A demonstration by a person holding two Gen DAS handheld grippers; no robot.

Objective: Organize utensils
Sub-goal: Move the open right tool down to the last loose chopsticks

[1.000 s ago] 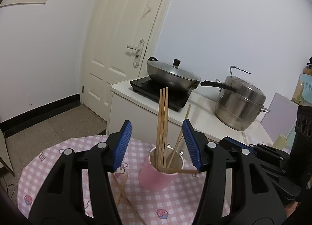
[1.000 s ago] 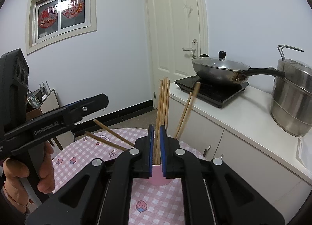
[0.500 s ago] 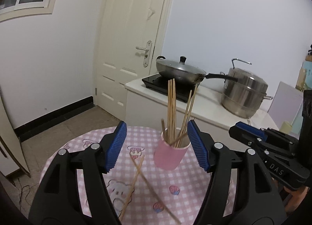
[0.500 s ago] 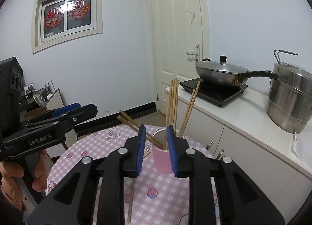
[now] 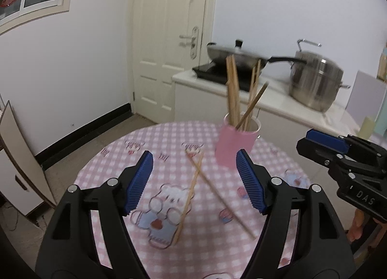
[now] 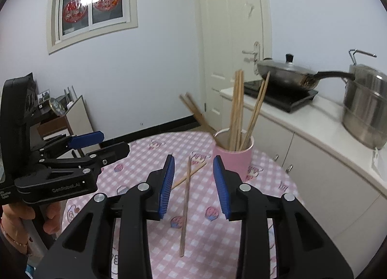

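One round table with a pink checked cloth carries the task items. One pink cup stands upright on its far right part. Chopsticks stand in the cup; the right wrist view shows about seven: a near-vertical bundle of three, two leaning right and two leaning far out to the left. The exact count is uncertain because the sticks overlap.

Two loose chopsticks lie flat on the cloth near the cup, crossing each other close to their far ends. One runs toward the near left, the other toward the near right.

Left tongs: released, jaws spread wide after just opening, nothing between the pads; the crossed chopsticks lie on the cloth beyond them.

Right tongs: released, jaws partly apart after just opening, empty; one loose chopstick on the cloth shows through the gap.

One hand grips the left tongs' handle.
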